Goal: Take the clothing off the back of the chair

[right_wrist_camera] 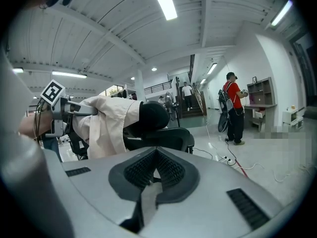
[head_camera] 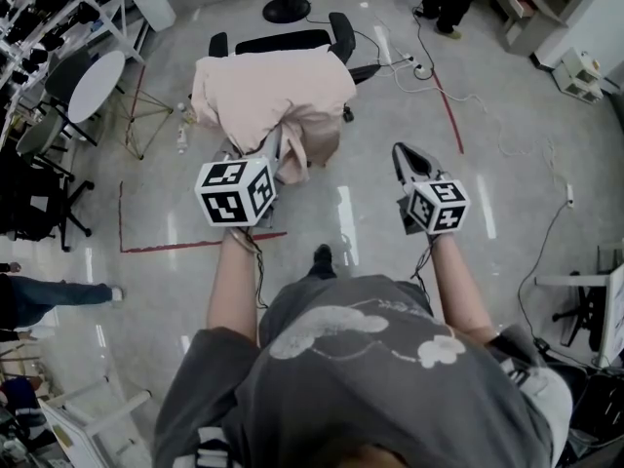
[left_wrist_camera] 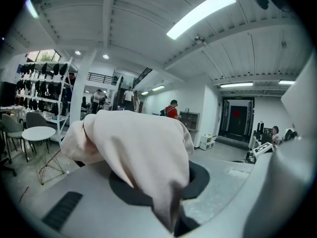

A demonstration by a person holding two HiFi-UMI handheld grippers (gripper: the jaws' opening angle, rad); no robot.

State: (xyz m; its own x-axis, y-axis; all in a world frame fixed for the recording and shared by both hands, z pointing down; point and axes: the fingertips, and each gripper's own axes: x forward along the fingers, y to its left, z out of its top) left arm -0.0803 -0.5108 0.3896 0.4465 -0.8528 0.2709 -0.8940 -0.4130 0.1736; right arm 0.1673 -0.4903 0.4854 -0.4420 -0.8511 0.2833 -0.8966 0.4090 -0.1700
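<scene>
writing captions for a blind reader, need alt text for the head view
From above, the person's left gripper has its jaws shut on a pale pink cloth garment draped over the back of a black office chair. The right gripper hangs beside it, jaws together and empty.

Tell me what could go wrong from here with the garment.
1. The left gripper pinches only a narrow fold of the garment; the fold may slip out under a pull.
2. The garment drapes over the back of the chair; it might snag there or drag the chair along.
3. The right gripper is shut on nothing, apart from the cloth, so the lift would likely be one-sided.
</scene>
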